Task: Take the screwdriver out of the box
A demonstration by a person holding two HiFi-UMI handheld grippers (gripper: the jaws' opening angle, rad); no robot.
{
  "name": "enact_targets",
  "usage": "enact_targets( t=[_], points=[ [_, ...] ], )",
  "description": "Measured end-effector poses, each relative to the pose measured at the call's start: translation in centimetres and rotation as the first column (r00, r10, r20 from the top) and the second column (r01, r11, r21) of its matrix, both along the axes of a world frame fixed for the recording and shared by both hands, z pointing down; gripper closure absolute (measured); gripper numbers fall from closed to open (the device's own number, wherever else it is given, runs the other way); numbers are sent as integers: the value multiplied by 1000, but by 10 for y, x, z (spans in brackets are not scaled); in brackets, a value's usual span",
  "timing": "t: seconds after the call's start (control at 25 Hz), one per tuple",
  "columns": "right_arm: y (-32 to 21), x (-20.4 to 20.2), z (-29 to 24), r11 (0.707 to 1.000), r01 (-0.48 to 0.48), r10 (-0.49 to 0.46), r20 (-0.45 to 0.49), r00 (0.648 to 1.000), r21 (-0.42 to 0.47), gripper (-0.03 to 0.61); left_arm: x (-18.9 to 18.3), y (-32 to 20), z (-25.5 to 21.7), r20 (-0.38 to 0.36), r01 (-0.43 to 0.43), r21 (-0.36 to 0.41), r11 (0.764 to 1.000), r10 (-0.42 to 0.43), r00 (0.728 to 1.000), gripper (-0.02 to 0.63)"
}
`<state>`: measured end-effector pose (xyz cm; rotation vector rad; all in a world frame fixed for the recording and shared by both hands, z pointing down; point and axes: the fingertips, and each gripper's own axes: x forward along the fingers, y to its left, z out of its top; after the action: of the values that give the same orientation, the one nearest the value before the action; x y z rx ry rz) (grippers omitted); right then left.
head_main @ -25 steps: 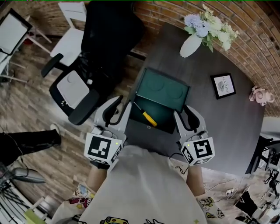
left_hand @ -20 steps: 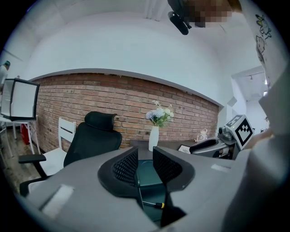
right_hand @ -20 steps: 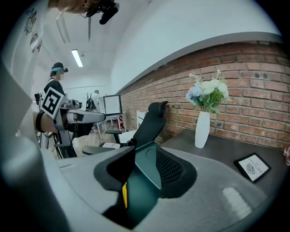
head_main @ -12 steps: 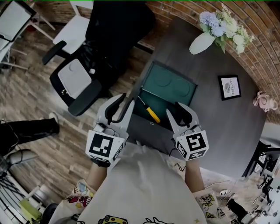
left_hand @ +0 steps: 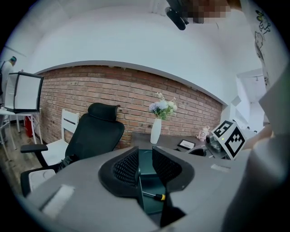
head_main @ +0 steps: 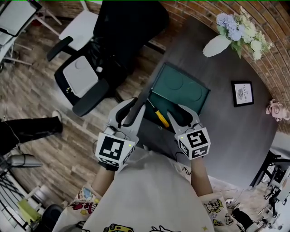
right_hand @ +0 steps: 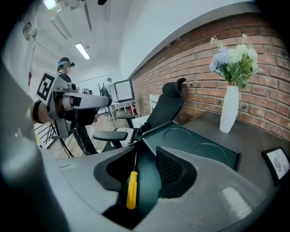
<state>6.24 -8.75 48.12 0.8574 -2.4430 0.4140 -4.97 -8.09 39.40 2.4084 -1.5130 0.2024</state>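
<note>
While the person stands at the dark round table point(head_main: 235, 131), both grippers hang over the near side of an open dark green box point(head_main: 168, 105). Its lid point(head_main: 183, 86) is thrown back away from the person and shows two round hollows in its lining.

The screwdriver point(head_main: 159, 118) has a yellow handle and a thin dark shaft. It lies loose on the floor of the box, with its handle toward the near side and its tip slanting toward the far left. No pad touches it.

The right gripper point(head_main: 181, 115) points down into the box just to the right of the tool. Its jaws stand wide apart. In the right gripper view the screwdriver point(right_hand: 131, 190) shows through the gap between them, lying lower down and clear of both pads.

The left gripper point(head_main: 129, 108) sits at the box's left edge. Its jaws are closing, yet a clear gap remains. Through that gap the left gripper view shows the box's wall and a short piece of the screwdriver point(left_hand: 156, 196) beyond. Nothing is pressed between its pads.

At the table's far edge, by the brick wall point(head_main: 190, 11), a white vase point(head_main: 216, 45) holds pale flowers point(head_main: 242, 34). A small framed picture point(head_main: 242, 93) lies to the right of the box. A black office chair point(head_main: 84, 77) stands on the wooden floor to the left.
</note>
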Motion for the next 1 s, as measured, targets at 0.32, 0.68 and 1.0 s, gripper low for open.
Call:
enact_targets(
  t=[0.32,0.68,1.0],
  points=[
    [9,-13,29,991,77,-81,-30,996,-108,437,0,4,30,-1,4,-51,999,-4,1000,522],
    [18,-23,63,958,151,-172,-68,983,-244,425,3,5,54,3,-19,-103,994,19,1000,522],
    [28,-25,89,925,193,-243,-120,963,-328,425,8,9,68,5,-30,-134,990,31,999,523]
  ],
)
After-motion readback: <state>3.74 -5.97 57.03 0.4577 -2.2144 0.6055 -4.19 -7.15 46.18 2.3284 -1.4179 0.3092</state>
